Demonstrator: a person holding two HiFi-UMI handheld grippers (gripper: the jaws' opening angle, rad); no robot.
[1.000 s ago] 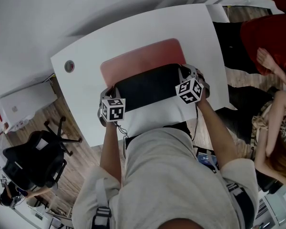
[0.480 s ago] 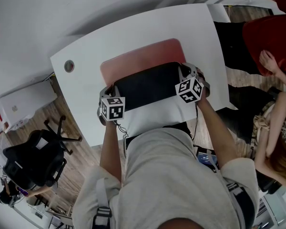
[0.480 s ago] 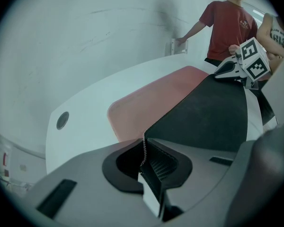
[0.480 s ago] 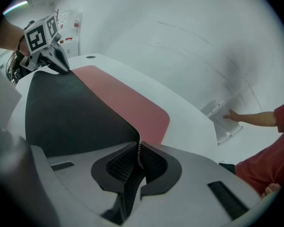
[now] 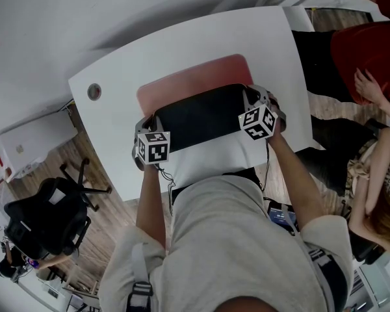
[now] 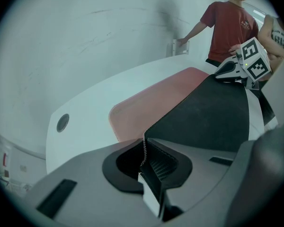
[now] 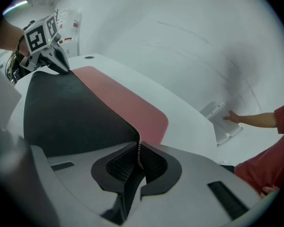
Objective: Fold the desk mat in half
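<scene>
Clamped on lifted desk mat [image 5: 198, 77] corners: left gripper [image 6: 143, 150], right gripper [image 7: 138, 155]. Carry level, together; match far pink edge squarely.

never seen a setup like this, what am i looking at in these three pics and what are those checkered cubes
There is no robot: a person at a white table holds a hand-worked claw in each hand. The downward picture comes from a camera on the person's head. The other two come from cameras riding on each claw, looking along its jaws. The checkered cubes are part of the claws. On the table lies a desk mat, pink on top, black underneath. The left claw and right claw are each shut on a near corner of it, holding that edge lifted and turned over so the black underside faces up, partway to a fold. The people at the side are onlookers.
</scene>
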